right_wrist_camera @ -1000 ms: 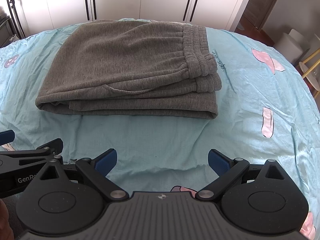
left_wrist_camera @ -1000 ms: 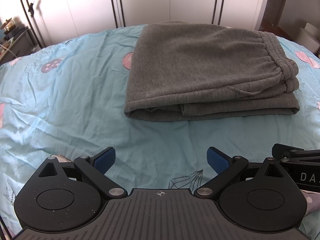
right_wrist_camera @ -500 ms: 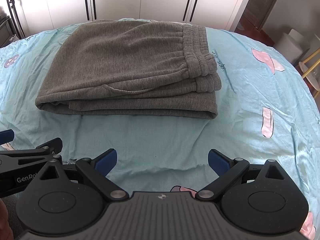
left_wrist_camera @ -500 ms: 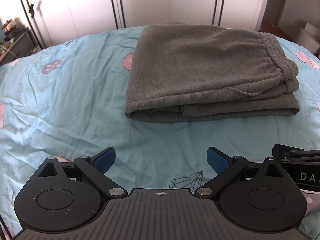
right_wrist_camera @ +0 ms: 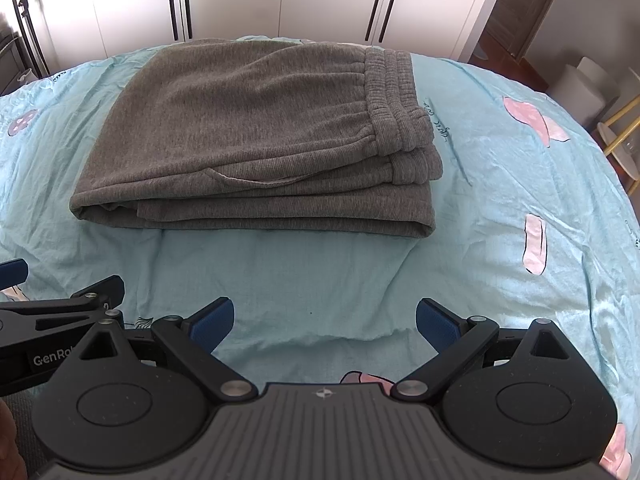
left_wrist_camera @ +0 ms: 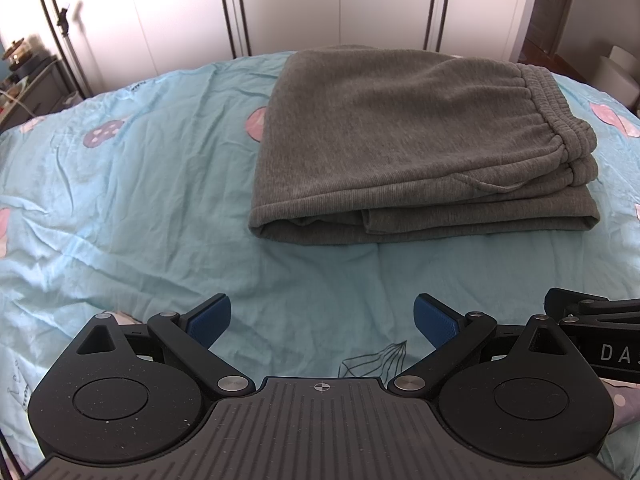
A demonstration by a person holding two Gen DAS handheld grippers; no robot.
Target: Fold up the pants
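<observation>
Grey sweatpants (left_wrist_camera: 400, 140) lie folded in a flat stack on the light blue bedsheet (left_wrist_camera: 140, 200), the elastic waistband at the right end. They also show in the right wrist view (right_wrist_camera: 256, 140). My left gripper (left_wrist_camera: 322, 318) is open and empty, held over the sheet in front of the stack. My right gripper (right_wrist_camera: 324, 320) is open and empty too, beside it to the right and equally short of the pants. Each gripper's edge shows in the other's view.
White wardrobe doors (left_wrist_camera: 320, 0) stand behind the bed. A dark shelf with clutter (left_wrist_camera: 28, 80) is at the far left. A wooden door (right_wrist_camera: 532, 4) and white and yellow furniture (right_wrist_camera: 616, 120) are at the right.
</observation>
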